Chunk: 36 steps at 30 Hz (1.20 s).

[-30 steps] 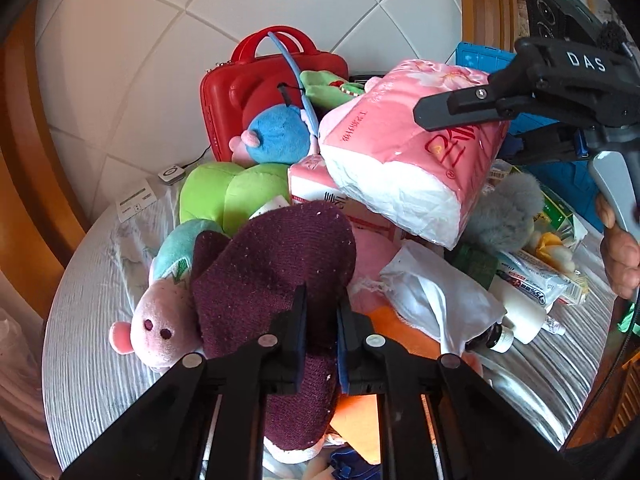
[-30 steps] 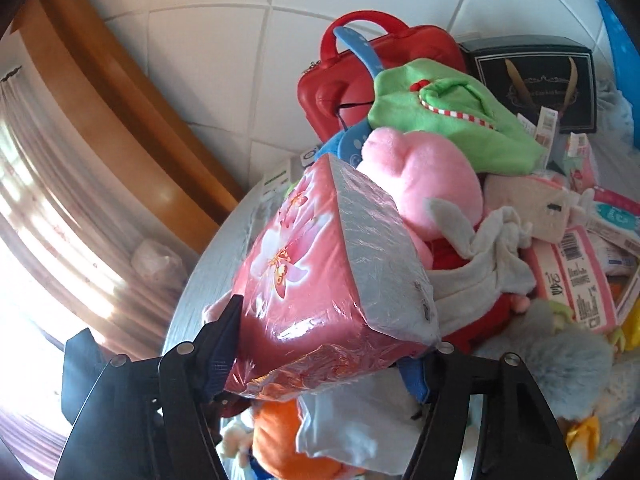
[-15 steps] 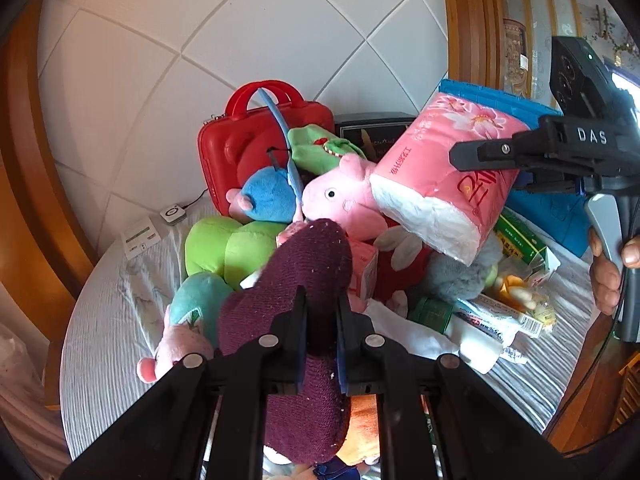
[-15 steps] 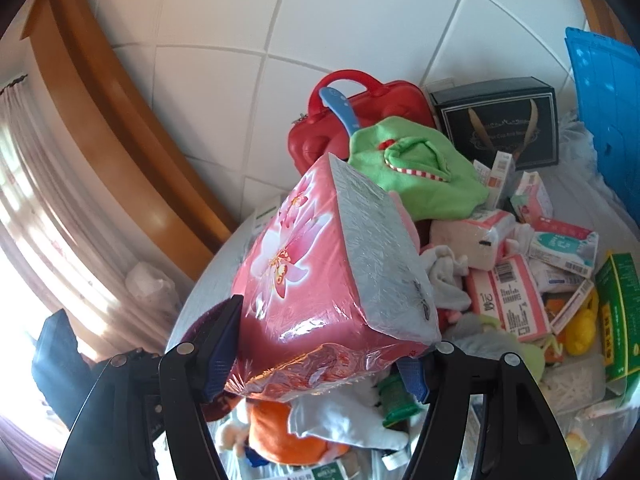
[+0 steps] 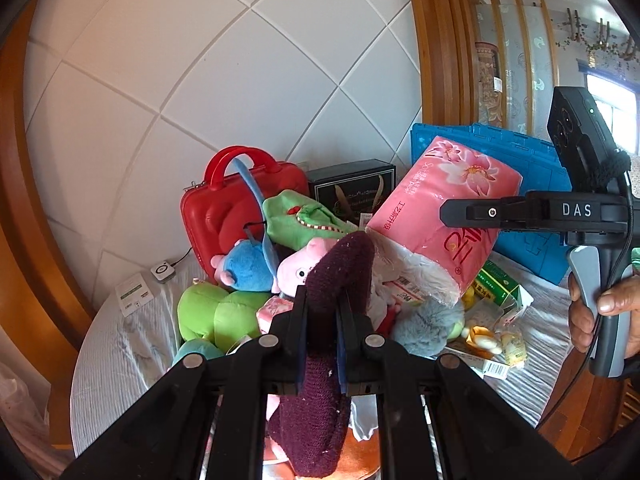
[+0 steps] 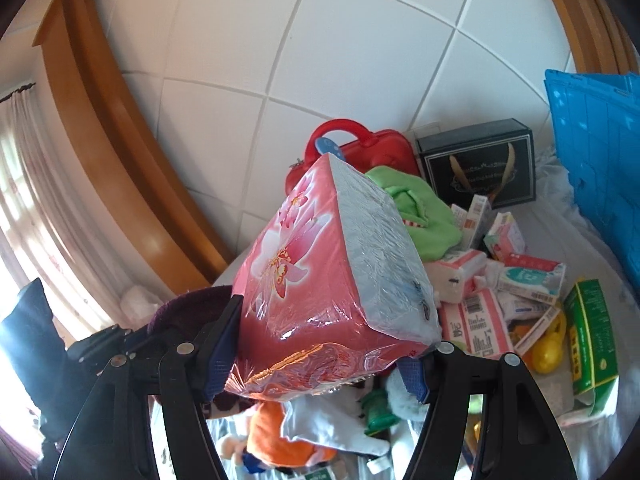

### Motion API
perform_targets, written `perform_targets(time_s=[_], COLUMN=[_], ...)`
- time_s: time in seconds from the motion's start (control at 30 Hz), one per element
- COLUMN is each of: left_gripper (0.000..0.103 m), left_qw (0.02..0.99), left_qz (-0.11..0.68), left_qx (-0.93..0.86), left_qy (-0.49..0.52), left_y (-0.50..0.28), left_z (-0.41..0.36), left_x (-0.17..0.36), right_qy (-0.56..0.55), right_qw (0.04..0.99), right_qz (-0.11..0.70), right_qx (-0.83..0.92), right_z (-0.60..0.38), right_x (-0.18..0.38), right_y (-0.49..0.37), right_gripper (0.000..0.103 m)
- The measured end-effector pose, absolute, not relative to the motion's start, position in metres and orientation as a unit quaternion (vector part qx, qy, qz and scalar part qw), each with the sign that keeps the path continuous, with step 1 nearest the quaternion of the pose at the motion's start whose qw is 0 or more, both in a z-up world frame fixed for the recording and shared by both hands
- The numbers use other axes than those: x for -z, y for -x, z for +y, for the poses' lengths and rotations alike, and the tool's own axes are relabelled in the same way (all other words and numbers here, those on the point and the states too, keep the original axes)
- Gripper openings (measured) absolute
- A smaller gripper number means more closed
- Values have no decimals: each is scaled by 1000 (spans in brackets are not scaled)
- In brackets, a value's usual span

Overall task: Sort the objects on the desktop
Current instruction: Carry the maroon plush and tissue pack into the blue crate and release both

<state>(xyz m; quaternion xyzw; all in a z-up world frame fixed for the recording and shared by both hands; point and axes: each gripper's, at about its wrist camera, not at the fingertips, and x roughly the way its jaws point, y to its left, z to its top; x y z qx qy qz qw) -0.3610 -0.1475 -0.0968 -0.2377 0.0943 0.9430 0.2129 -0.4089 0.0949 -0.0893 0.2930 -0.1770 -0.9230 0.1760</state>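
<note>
Your left claw (image 5: 322,330) is clamped on the maroon sock (image 5: 320,380), held up over the toy pile w/ the toe pointing up. Your right claw (image 6: 320,354) grips the pink tissue pack (image 6: 332,280) across its width, raised above the bench (image 5: 120,344). Beneath: red case (image 5: 224,216), green plush (image 5: 296,218), black box (image 6: 480,168), blue crate (image 6: 600,160) at right.
</note>
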Motion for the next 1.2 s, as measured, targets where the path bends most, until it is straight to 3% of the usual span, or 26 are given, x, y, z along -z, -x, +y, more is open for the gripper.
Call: perform_targets(time_s=[0.5,0.9,1.2], left_gripper=[11,11,11], left_qw=[333,430,477], left_qz=[130,115,107], left_qx=[-921,-893,-869], left_qy=[152,68,78], left_y=[360,367,387], left_z=[-20,188,349], left_x=[26,-51,-65], right_qy=[-184,-87,-114], right_qw=[53,-87,-187], right_qz=[-173,-125,-89], right_qx=[966,985,972], right_z=[201,381,517], right_x=[26,-59,-66], right_y=[332,263,266], right_gripper=[68,68,69])
